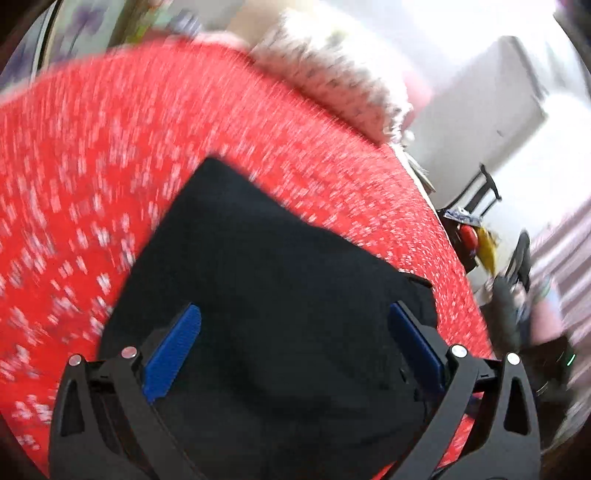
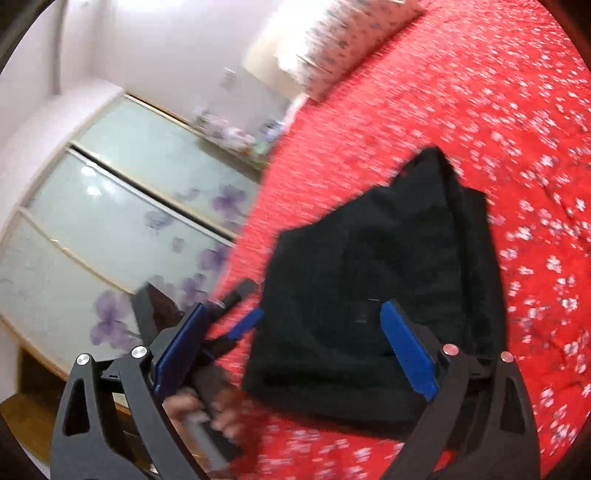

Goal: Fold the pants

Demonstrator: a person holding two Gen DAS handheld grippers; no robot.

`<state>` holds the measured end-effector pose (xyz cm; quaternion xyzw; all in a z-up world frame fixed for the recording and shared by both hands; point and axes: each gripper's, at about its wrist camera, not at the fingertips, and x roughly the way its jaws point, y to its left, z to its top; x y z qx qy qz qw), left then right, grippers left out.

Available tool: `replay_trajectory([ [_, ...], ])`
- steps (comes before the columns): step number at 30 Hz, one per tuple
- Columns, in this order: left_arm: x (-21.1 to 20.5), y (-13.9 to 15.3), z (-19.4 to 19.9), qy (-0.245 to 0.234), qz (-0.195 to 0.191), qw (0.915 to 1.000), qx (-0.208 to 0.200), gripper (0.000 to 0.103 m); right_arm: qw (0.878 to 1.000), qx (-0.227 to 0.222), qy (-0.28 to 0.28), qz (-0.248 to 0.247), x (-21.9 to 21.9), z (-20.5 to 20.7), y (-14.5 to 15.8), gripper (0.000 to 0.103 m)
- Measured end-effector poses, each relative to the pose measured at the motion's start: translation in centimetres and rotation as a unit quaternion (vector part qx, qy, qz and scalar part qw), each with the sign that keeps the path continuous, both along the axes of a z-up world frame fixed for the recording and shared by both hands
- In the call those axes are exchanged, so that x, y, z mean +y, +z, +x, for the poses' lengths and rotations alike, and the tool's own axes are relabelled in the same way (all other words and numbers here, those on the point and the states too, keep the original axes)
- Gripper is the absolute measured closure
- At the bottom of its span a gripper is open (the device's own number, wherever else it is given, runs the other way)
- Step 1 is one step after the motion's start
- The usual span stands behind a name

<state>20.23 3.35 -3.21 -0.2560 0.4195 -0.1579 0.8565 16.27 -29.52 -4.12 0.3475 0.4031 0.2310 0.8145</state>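
The black pants [image 1: 280, 280] lie folded into a compact stack on the red flowered bedspread [image 1: 92, 184]. My left gripper [image 1: 293, 314] is open and empty, held just above the near part of the pants. In the right wrist view the pants [image 2: 376, 288] show the same folded stack. My right gripper [image 2: 291, 310] is open and empty, above the stack's near left edge. The left gripper [image 2: 236, 314] and the hand holding it show at the lower left of that view. Both views are motion-blurred.
A pale patterned pillow [image 1: 332, 70] lies at the head of the bed [image 2: 351, 33]. Sliding wardrobe doors with purple flowers [image 2: 129, 221] stand beside the bed. A cluttered dark stand [image 1: 476, 240] sits off the bed's far side.
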Motion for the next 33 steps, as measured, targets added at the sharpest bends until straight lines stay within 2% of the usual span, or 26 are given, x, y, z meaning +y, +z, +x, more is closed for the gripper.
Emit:
replay_trajectory([
  [1, 0.3, -0.7, 0.1, -0.002, -0.006, 1.0000, 0.007, 0.002, 1.000, 0.012, -0.003, 0.002, -0.3, 0.3, -1.2, 0.007],
  [4, 0.1, -1.4, 0.2, -0.017, 0.005, 0.9998, 0.010, 0.002, 1.000, 0.006, -0.012, 0.028, -0.8, 0.1, -1.4, 0.007],
  [9, -0.4, -0.9, -1.2, -0.017, 0.034, 0.9991, -0.018, 0.002, 1.000, -0.012, -0.012, 0.002, -0.4, -1.0, -0.6, 0.007],
  [12, -0.8, 0.1, -3.3, -0.012, 0.078, 0.9959, -0.044, 0.002, 1.000, -0.029, -0.009, -0.007, -0.3, -2.8, 0.9, 0.007],
  [15, -0.8, 1.1, -5.6, -0.006, 0.133, 0.9883, -0.075, 0.002, 0.998, -0.045, -0.016, -0.035, -0.1, -4.8, 2.2, 0.007],
  [16, -0.9, 1.4, -6.6, 0.002, 0.164, 0.9830, -0.082, 0.002, 0.998, -0.048, -0.020, -0.047, 0.1, -5.3, 2.4, 0.007],
  [19, -0.7, 1.7, -8.6, 0.015, 0.212, 0.9727, -0.092, 0.002, 0.991, -0.070, -0.040, -0.109, 0.7, -7.3, 3.2, 0.007],
  [25, 0.0, 2.0, -13.1, 0.029, 0.244, 0.9639, -0.103, 0.002, 0.973, -0.091, -0.083, -0.195, 2.2, -10.7, 3.4, 0.002],
  [31, -0.6, 2.4, -17.0, 0.031, 0.301, 0.9439, -0.131, 0.002, 0.943, -0.128, -0.101, -0.288, 4.8, -14.1, 3.2, 0.002],
  [33, -0.7, 2.8, -18.2, 0.034, 0.311, 0.9380, -0.150, 0.002, 0.938, -0.135, -0.105, -0.300, 5.2, -14.9, 2.9, 0.001],
])
